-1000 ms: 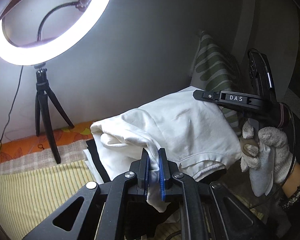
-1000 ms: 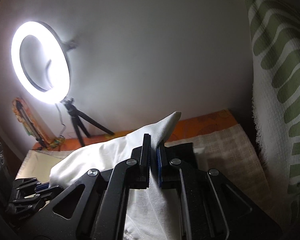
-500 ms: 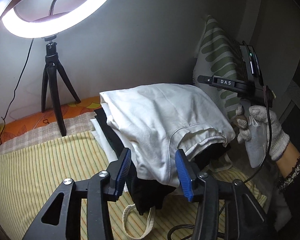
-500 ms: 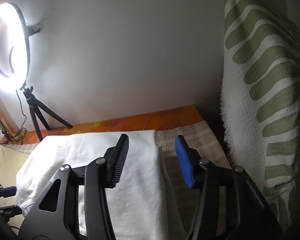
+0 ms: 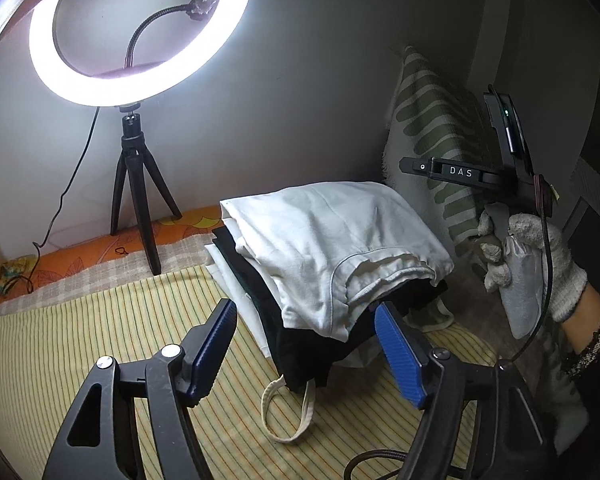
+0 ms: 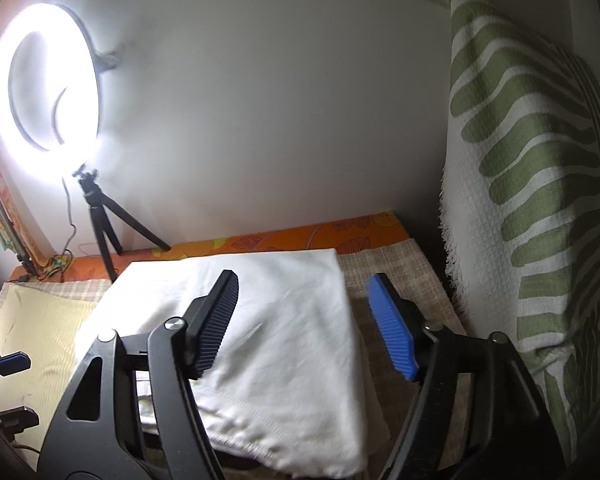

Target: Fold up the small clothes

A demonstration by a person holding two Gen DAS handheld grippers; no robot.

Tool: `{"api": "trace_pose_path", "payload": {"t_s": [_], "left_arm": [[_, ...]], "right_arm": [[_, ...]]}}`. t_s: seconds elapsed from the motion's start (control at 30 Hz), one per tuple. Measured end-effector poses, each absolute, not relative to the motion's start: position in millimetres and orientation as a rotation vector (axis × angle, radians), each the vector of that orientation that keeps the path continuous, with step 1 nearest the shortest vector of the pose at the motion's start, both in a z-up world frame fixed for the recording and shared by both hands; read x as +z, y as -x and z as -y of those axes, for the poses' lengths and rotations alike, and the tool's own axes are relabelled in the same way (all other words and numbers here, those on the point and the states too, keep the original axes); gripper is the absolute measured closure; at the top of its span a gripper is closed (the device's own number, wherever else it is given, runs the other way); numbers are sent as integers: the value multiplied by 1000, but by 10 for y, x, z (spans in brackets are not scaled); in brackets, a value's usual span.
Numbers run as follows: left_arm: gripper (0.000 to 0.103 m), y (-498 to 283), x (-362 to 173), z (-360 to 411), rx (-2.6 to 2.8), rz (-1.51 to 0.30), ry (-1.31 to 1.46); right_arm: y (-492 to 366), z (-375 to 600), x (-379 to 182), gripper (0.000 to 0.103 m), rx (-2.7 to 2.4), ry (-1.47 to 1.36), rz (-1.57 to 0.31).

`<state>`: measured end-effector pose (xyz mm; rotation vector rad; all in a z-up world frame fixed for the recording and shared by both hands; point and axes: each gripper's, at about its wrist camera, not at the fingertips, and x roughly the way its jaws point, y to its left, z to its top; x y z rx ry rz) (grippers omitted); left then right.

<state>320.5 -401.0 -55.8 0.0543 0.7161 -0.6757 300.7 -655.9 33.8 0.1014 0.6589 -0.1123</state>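
Plainly, "DAS" stood in white letters on the right gripper [image 5: 440, 170], held by a gloved hand [image 5: 528, 256]. Both grippers — left gripper [image 5: 306, 350] too — were opening, nothing between the pads. One folded white garment [image 5: 332, 240] topped a stack [image 5: 300, 320] on the striped cloth [image 5: 100, 320]; the layers beneath were too dark to count. One ring light [image 5: 140, 32] stood far left.

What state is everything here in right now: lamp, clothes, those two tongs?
Ring lamp: lit, on its tripod.
White garment: folded, on top of the pile.
Dark garment: folded, under the white one.
Left tongs: opening, nothing between the pads.
Right tongs: opening, hanging above the white garment, pads clear of it.
Green-patterned towel: hanging upright beside the pile.
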Motion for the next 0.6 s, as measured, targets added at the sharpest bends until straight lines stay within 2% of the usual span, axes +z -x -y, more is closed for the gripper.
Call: {"api": "trace_pose_path", "payload": {"t_s": [0.23,0.33,0.53,0.6], "left_arm": [[14,-2829,-275,3877,-685,-649,-73],[9,-2680,-172,3780,-687,-632,-65],[3,-2388,-1,3557,-690,-592,-50],[0,-2291,31,3478,-695,-581,-47]], "right_arm": [[-2676,6336,625,30,-101,-98,-637],[-2500,6217,750,12,-99,-86,-623],[-2146,5940,982,9,-86,-81,-581],[-2059,5838,1016,4,-83,-83,-577]]}}
